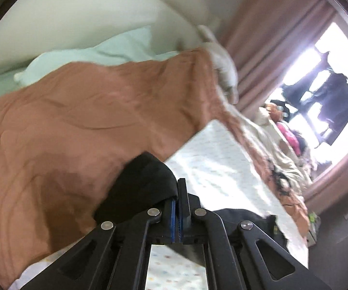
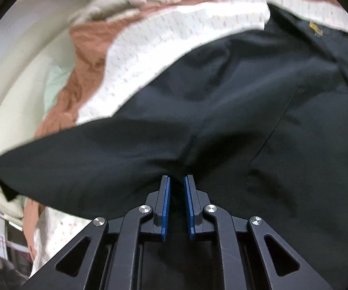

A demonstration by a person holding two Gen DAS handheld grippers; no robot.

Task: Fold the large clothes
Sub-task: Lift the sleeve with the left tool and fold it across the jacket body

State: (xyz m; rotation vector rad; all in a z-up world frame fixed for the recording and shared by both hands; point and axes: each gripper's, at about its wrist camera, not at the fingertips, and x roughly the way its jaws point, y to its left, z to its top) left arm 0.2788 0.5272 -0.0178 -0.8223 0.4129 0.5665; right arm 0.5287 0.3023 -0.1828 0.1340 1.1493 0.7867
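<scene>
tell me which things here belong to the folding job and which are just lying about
In the job:
- black garment
- left gripper, shut on a bunched bit of it
- right gripper, pinching its edge

Lying about:
- brown quilt
- patterned white sheet
- mint pillow
- clothes pile
- pink curtain

A bed (image 1: 222,164) with a white sheet printed in small coloured marks serves as the landmark. An orange-brown quilt (image 1: 82,125) lies rumpled over its far side, and a pale green pillow (image 1: 106,50) sits beyond the quilt against a cream wall (image 1: 77,7). Past the bed's far edge hang dusty-pink curtains (image 1: 278,36) beside a bright window (image 1: 319,77), where dark clothes (image 1: 336,96) hang. A heap of cream and pink laundry (image 1: 285,130) lies near the window end of the bed.
</scene>
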